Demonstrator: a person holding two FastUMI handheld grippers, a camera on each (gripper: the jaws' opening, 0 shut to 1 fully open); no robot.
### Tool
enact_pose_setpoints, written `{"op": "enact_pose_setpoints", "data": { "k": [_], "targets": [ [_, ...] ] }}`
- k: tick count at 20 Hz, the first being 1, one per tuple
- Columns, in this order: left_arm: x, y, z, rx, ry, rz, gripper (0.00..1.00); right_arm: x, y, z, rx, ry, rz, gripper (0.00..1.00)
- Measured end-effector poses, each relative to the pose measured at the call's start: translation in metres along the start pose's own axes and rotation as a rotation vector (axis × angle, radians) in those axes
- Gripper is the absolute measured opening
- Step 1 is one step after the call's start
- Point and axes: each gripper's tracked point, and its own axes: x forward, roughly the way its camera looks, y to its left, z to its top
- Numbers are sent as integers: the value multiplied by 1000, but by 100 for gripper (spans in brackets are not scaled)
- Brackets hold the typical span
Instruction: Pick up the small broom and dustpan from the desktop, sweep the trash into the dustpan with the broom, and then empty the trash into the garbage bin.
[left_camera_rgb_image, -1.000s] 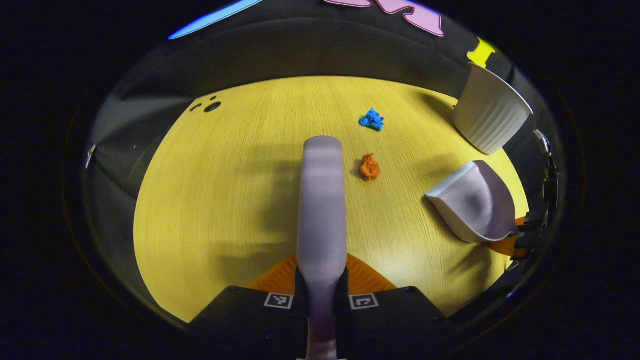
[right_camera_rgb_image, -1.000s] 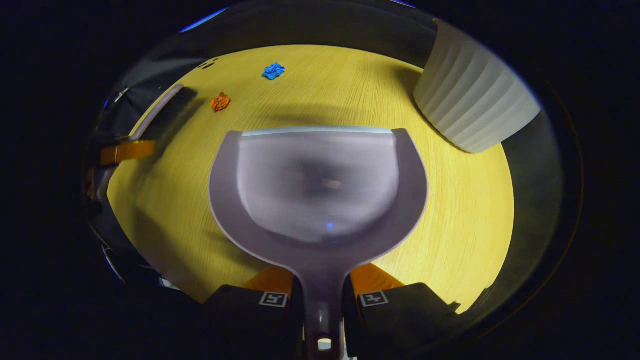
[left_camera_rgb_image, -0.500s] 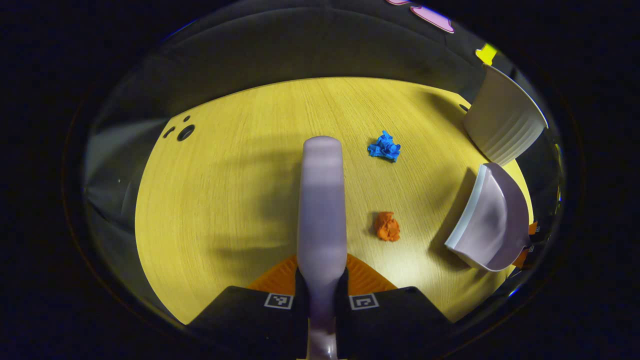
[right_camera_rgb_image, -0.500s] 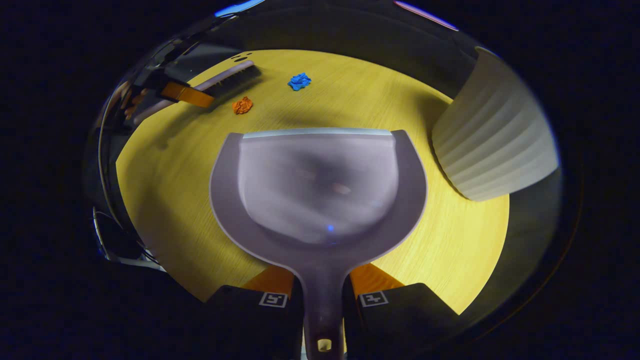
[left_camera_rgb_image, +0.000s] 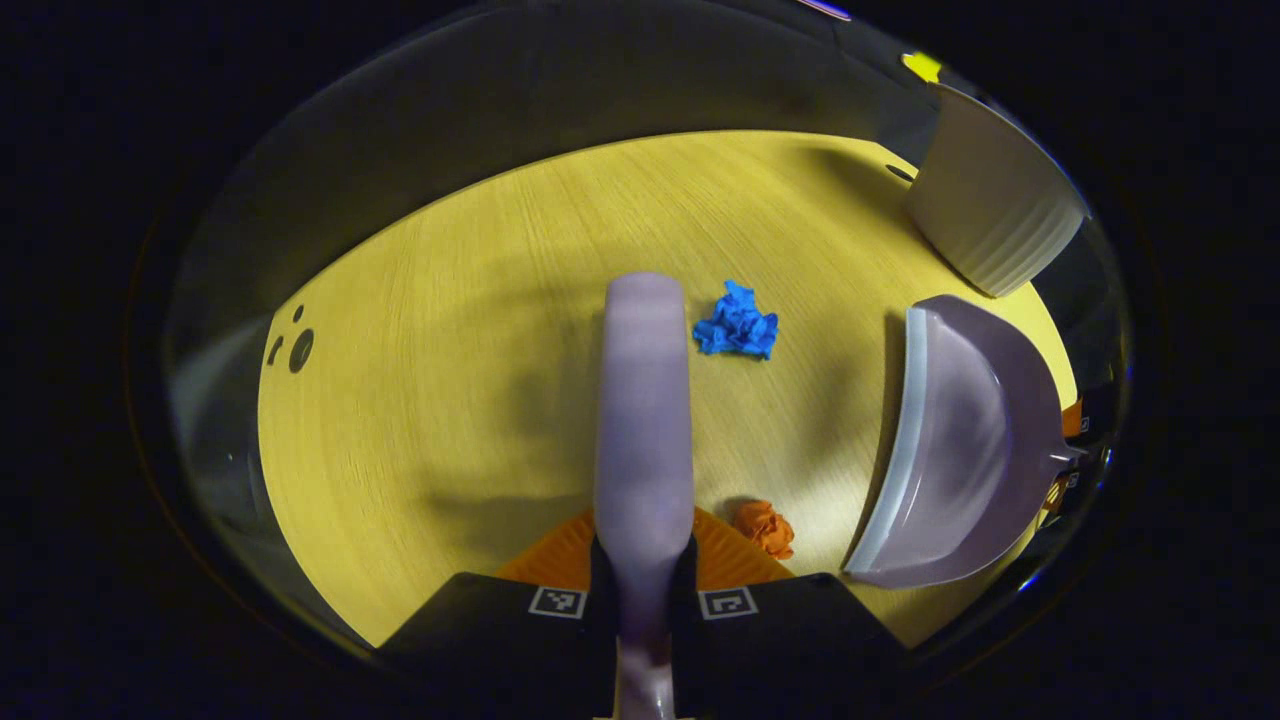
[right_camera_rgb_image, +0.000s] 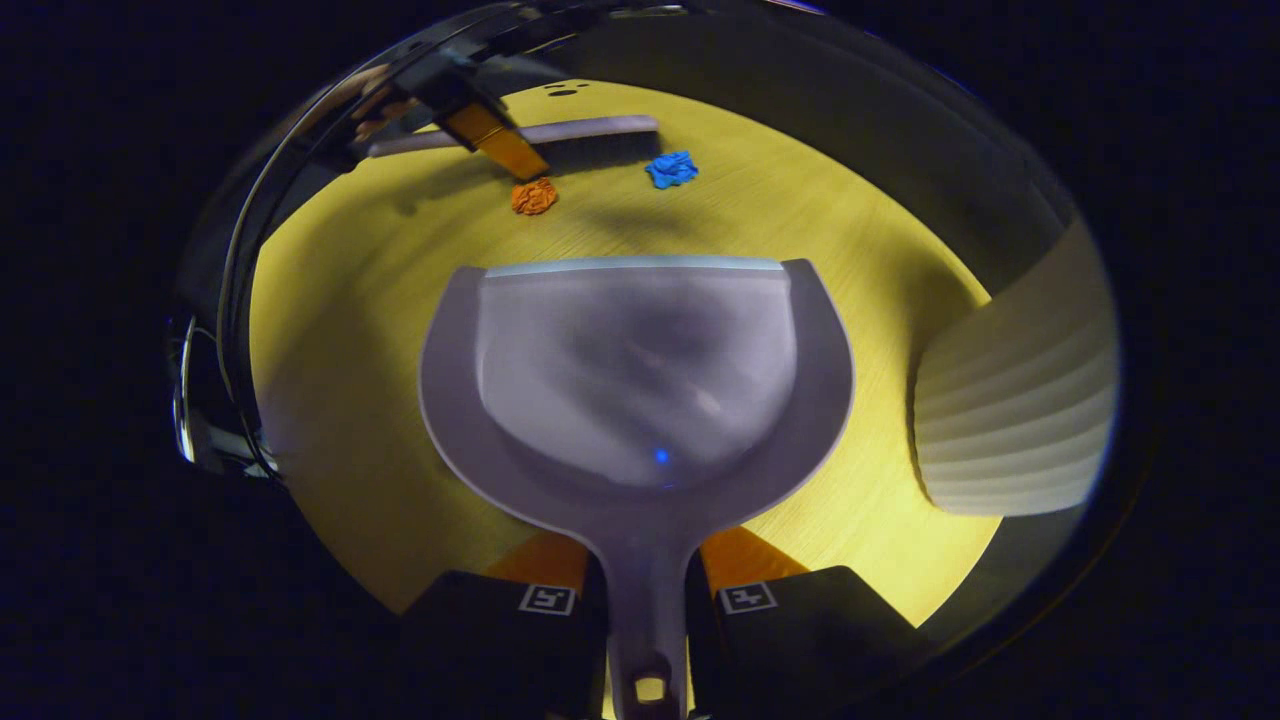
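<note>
Left gripper view, nearest first: my left gripper (left_camera_rgb_image: 643, 590) is clamped w/ both fingers on the broom (left_camera_rgb_image: 643, 400) handle, broom head running straight out ahead over the yellow wood desktop (left_camera_rgb_image: 420, 420). Using the broom as landmark: orange paper wad (left_camera_rgb_image: 766, 527) lies just beside its handle end on the right, close to my fingers. Blue paper wad (left_camera_rgb_image: 737, 323) sits just right of the broom's far tip, not touching as far as I can tell. Dustpan (left_camera_rgb_image: 955, 440) is further right of the broom, mouth edge facing the two wads. Beyond it, far right, the white ribbed garbage bin (left_camera_rgb_image: 990, 205) stands at the desktop edge. Small holes (left_camera_rgb_image: 298, 348) in the desktop lie well left of the broom.

Right gripper view: my right gripper (right_camera_rgb_image: 645, 600) is closed on the dustpan (right_camera_rgb_image: 637, 380) handle, both fingers pressing it, pan stretching ahead. Across the desktop (right_camera_rgb_image: 350, 330) I see the broom (right_camera_rgb_image: 560, 132) w/ the left gripper (right_camera_rgb_image: 480, 125) on it. On the near side of the broom lie the orange wad (right_camera_rgb_image: 534, 196) and blue wad (right_camera_rgb_image: 672, 169), both close to it. Bin (right_camera_rgb_image: 1010, 420) is well off to the right.
</note>
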Motion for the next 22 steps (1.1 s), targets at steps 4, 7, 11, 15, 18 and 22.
{"op": "enact_pose_setpoints", "data": {
  "k": [4, 7, 11, 15, 18, 22],
  "targets": [
    [2, -15, 7, 93, 22, -58, 27, -6, 1, 4, -8, 0, 23, 42],
    [1, -41, 5, 140, 38, -126, 27, 0, -2, 1, -14, -2, 33, 37],
    [8, -64, 5, 190, 43, -173, 28, 0, -8, 1, -26, -9, 24, 38],
    [4, -81, -1, 213, 53, -216, 27, 1, -5, 2, -6, -11, 18, 37],
    [3, -86, -4, 265, 48, -211, 27, 0, -6, 2, -11, -14, 15, 37],
    [11, -64, 12, 267, 24, -137, 27, -1, -4, -1, -10, -9, 9, 37]
  ]
}}
